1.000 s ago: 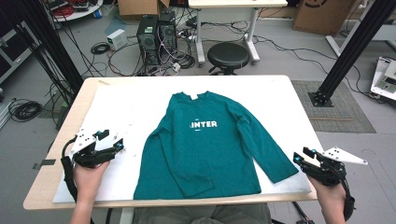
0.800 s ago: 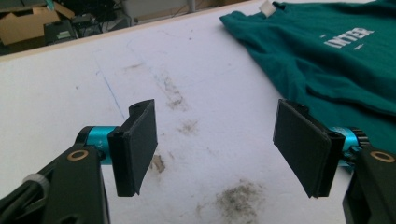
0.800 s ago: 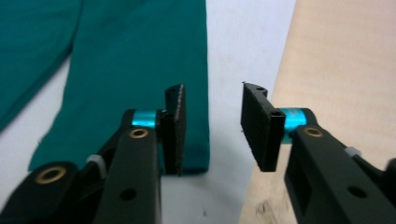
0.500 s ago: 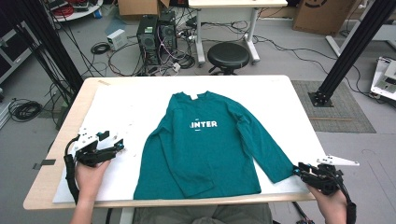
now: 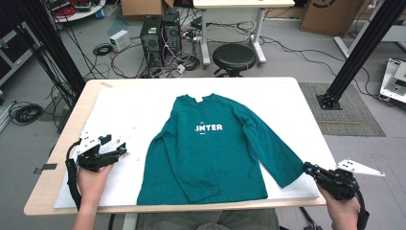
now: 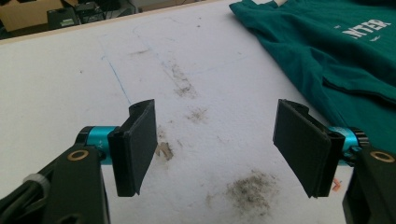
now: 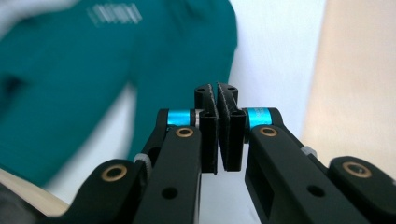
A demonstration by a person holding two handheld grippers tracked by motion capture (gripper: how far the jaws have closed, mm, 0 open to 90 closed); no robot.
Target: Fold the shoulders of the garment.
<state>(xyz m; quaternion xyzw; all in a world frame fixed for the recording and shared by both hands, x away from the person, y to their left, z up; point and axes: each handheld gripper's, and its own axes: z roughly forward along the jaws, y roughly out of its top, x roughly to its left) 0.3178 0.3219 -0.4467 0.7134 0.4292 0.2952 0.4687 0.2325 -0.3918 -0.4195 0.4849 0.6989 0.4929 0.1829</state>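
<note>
black stool (image 5: 233,56), computer towers (image 5: 161,31) (on floor)

Black left gripper (image 6: 215,147), cyan collars, brass screws, 2 flat pads (image 6: 140,144)

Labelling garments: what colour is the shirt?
Teal green shirt with white lettering, clearest in the high view.

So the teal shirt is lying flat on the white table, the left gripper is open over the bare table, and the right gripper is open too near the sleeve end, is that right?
Not quite: the right gripper is shut, not open. The right gripper view shows its jaws pressed together with nothing between them. The rest holds: the teal shirt lies flat on the white table, and the left gripper is open over bare table.
</note>
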